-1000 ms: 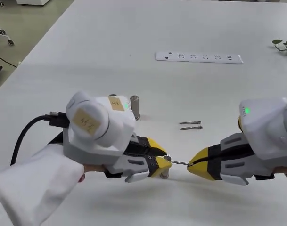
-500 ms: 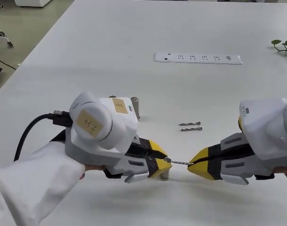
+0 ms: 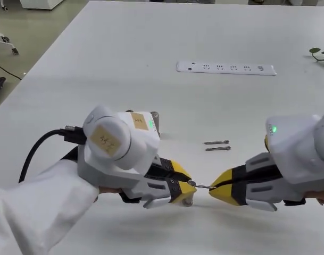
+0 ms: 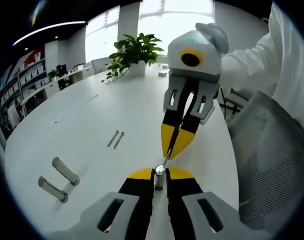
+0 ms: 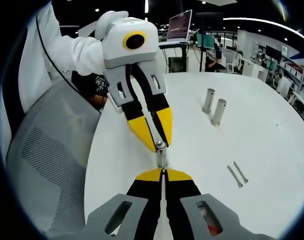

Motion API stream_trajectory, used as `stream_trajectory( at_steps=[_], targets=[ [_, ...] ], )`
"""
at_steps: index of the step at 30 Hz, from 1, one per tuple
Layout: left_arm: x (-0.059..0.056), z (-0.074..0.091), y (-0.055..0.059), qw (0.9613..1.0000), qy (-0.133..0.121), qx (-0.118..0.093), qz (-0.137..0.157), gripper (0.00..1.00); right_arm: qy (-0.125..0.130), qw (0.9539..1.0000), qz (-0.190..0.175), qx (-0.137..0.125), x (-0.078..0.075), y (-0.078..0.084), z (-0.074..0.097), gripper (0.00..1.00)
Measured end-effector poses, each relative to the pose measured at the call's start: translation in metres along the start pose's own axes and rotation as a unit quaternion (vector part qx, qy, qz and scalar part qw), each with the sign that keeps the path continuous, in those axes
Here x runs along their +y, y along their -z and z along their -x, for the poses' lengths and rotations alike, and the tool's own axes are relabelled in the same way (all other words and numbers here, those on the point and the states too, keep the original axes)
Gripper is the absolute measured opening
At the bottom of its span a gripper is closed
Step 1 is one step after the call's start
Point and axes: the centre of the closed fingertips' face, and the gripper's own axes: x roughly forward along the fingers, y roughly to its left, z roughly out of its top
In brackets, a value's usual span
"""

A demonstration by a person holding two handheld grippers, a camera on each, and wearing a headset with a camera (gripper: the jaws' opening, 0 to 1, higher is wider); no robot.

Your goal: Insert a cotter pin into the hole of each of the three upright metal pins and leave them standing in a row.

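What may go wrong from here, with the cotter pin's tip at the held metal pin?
The thin silver cotter pin, gripped at its far end by the right hand-held gripper, may bend or slip if pushed off-line. The short grey metal pin in the left hand-held gripper may tilt under the sideways push.

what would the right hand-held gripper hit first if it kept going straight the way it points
The metal pin clamped in the left hand-held gripper. The cotter pin that the right hand-held gripper carries leads, its tip seemingly at the pin's top.
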Motion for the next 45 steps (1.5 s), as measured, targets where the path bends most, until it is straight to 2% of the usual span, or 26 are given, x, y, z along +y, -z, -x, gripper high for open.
stream_trajectory(
  at_steps=[11,15,19,23,29,32,34,45],
  targets=[
    [-0.001,0.000,-0.001,1.0000,-0.001,0.001,0.001,0.06,-0.002,0.9998,0.020,0.001,-0.003,-0.004,-0.010,0.00],
    [0.000,0.000,-0.001,0.9998,0.000,0.000,0.018,0.06,0.000,0.9997,0.022,0.001,-0.006,-0.008,-0.013,0.00],
    [0.000,0.000,0.000,0.9999,0.002,0.000,0.014,0.06,0.000,0.9991,0.042,-0.001,-0.004,-0.010,-0.014,0.00],
    [0.000,0.000,0.000,0.9999,0.002,0.000,0.013,0.06,0.016,0.9989,0.044,0.003,-0.011,-0.008,-0.012,0.09],
    [-0.001,0.000,0.000,1.0000,0.003,0.001,0.008,0.06,0.017,0.9991,0.039,0.004,-0.013,-0.006,-0.006,0.08],
    [0.000,0.000,0.001,1.0000,-0.002,0.001,-0.006,0.06,0.007,0.9994,0.035,0.000,-0.009,-0.007,-0.003,0.03],
    [-0.001,0.000,0.001,1.0000,-0.001,0.000,-0.002,0.06,0.004,0.9993,0.036,-0.002,-0.006,-0.008,-0.003,0.00],
    [-0.001,-0.001,0.002,1.0000,0.000,0.003,-0.001,0.06,-0.001,0.9992,0.040,-0.006,-0.002,-0.016,-0.006,0.00]
  ],
)
